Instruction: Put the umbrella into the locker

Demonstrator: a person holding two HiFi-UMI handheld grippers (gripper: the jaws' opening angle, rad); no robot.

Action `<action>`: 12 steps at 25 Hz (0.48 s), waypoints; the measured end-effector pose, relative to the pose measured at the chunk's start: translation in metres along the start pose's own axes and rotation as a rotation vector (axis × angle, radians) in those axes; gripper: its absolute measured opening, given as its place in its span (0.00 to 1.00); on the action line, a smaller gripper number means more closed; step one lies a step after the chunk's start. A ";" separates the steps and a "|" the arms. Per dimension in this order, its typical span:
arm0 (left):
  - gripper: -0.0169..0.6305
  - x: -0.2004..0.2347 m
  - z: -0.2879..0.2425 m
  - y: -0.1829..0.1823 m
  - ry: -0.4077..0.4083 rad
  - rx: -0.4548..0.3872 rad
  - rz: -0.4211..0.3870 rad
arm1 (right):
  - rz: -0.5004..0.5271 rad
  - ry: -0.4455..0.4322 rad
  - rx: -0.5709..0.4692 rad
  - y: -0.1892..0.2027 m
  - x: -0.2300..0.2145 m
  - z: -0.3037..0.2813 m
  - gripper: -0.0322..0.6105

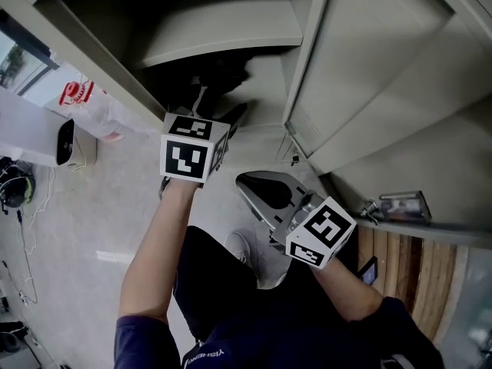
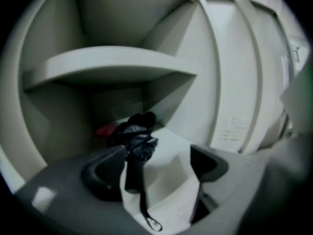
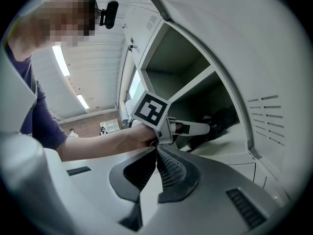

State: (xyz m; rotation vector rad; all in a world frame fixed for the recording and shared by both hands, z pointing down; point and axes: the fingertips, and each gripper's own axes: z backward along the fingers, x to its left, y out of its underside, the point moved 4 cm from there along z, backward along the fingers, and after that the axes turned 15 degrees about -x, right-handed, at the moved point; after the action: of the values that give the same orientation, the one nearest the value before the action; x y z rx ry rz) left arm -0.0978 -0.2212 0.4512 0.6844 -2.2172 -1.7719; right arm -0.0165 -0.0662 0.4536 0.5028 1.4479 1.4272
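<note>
Left gripper view showed your left tongs (image 2: 157, 166) wide open, gripping nothing. The umbrella (image 2: 135, 140) lay inside the locker (image 2: 105, 65), just beyond the left jaw. Your right tongs (image 3: 156, 153) were closed, empty. Withdrawing carelessly, the umbrella's strap (image 2: 144, 207) might snag that jaw.

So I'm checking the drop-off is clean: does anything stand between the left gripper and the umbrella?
Nothing visible does. The umbrella lies on the locker floor under the shelf, directly in front of the left gripper, whose fingers are apart.
</note>
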 end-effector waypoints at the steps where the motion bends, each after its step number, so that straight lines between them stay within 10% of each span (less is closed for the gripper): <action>1: 0.67 -0.004 0.006 -0.002 0.004 -0.014 -0.001 | 0.002 -0.002 0.001 0.000 0.000 0.001 0.06; 12: 0.03 -0.034 0.088 0.009 0.059 -0.201 -0.017 | 0.007 0.022 0.010 -0.006 -0.007 0.008 0.06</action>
State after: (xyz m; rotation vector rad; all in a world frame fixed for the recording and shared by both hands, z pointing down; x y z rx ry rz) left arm -0.1094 -0.1276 0.4415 0.7026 -1.9668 -1.9224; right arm -0.0050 -0.0690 0.4523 0.5005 1.4730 1.4359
